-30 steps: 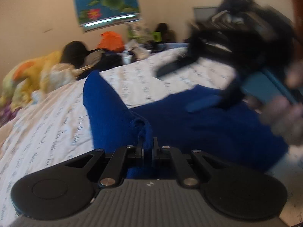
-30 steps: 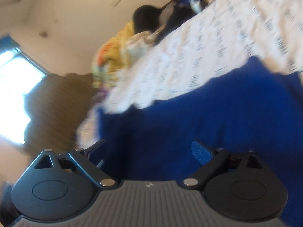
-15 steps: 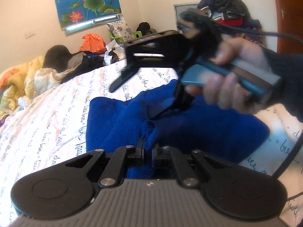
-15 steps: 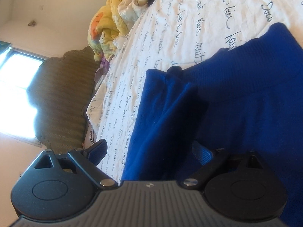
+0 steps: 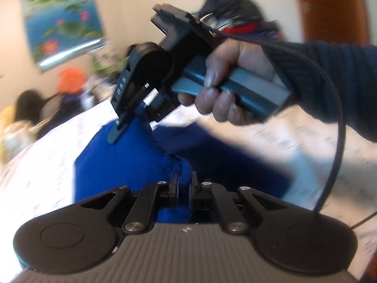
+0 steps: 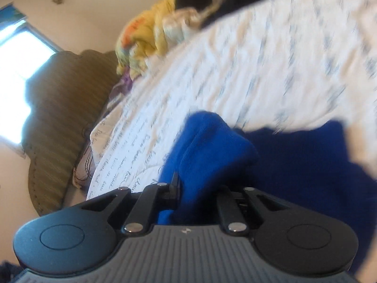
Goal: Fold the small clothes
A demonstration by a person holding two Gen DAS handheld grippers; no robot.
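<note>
The right tool [image 6: 188,188], wide open a moment ago, is closing on a fold of the blue garment [image 5: 132,165], gripped too by the left tool [image 5: 183,184] above the bed [image 6: 259,70]; folding can begin

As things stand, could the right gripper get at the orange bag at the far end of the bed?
Probably not: the right gripper is closing on a fold of the blue garment, and the orange bag lies well beyond it across the bed.
</note>
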